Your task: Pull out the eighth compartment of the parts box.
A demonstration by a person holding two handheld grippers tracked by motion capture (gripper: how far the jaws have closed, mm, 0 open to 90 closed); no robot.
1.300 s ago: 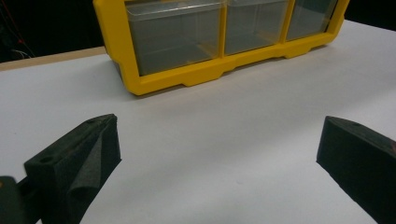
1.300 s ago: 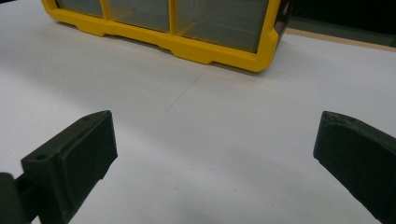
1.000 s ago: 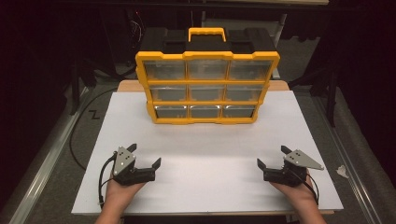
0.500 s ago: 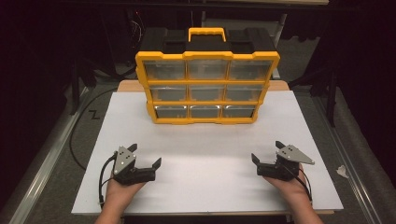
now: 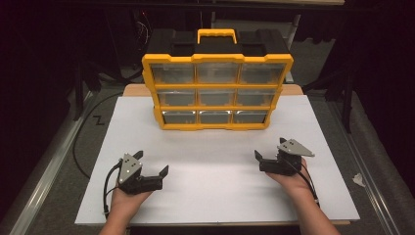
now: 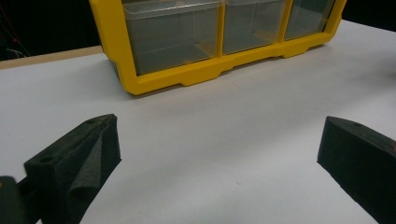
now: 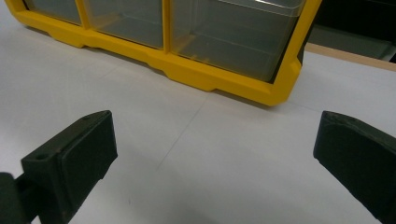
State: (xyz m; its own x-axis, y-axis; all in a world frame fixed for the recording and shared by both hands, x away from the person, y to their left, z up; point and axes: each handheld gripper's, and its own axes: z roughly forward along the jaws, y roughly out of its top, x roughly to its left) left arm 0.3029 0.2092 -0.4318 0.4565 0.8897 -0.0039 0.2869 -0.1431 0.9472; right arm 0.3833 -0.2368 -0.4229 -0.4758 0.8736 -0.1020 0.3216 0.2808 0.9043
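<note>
A yellow organiser (image 5: 217,93) with a black top and yellow handle stands upright at the far middle of a white desk (image 5: 215,196), its nine clear drawers in three rows facing the person. Its long axis runs left to right across the desk.

Two hands come in from the near edge, each holding a tool. The left tool (image 5: 152,164) sits near the front left of the desk, its black jaws spread wide and holding nothing. The right tool (image 5: 269,149) sits at the front right, jaws likewise spread and empty.

The organiser lies ahead of both tools, between them and well apart from each. The right tool looks a little nearer to it than the left. In the left gripper view the bottom-left corner of the organiser (image 6: 205,42) lies straight ahead; in the right gripper view its bottom-right corner (image 7: 187,42) does. The bottom row of drawers seems the closest reach for either hand.
</note>
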